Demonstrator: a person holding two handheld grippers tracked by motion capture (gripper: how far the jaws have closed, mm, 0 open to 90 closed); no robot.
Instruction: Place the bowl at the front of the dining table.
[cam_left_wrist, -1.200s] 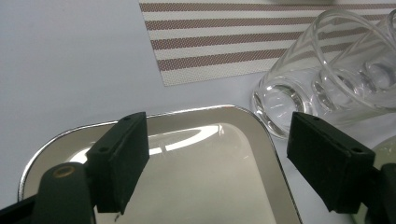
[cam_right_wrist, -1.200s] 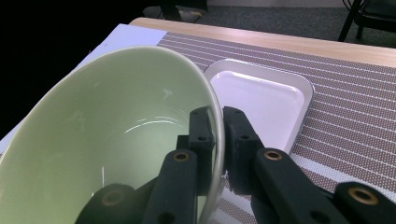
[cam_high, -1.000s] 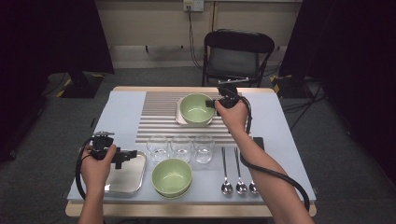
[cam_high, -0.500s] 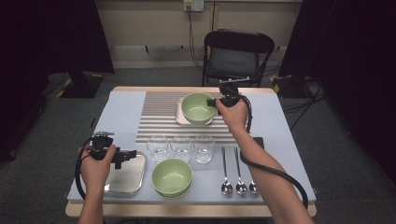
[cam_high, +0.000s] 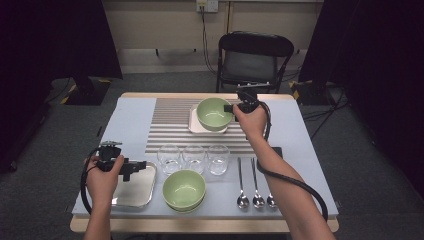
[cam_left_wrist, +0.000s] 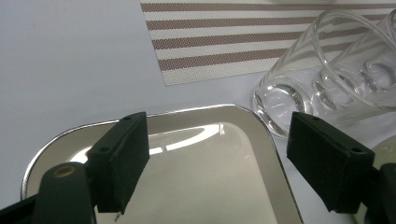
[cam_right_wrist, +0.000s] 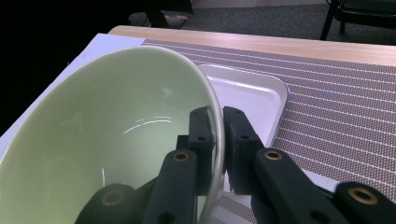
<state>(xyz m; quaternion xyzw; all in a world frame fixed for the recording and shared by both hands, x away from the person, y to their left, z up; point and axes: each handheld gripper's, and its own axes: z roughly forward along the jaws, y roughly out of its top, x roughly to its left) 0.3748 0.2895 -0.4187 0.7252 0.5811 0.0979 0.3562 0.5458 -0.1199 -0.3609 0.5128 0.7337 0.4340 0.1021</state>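
High view: near the worktop's front-left corner, the left hand-held gripper (cam_high: 131, 169) hangs with jaws spread over a steel tray (cam_high: 136, 192). Toward the far edge, the right hand-held gripper (cam_high: 231, 108) pinches the rim of a green bowl (cam_high: 212, 113) above a white tray (cam_high: 195, 125).

Table (cam_high: 305, 125): striped mat (cam_high: 170, 125), steel tray (cam_high: 137, 192), three glasses (cam_high: 193, 157), spoons (cam_high: 255, 182), green bowl (cam_high: 184, 190).

Overhead light falls evenly on the surface (cam_high: 130, 125) while the room around it sinks into near black. Glare streaks the metal tray (cam_left_wrist: 201, 154) and the green bowl (cam_right_wrist: 116, 126). The black fingers (cam_left_wrist: 123, 158) blur softly up close, and the high view is grainy.
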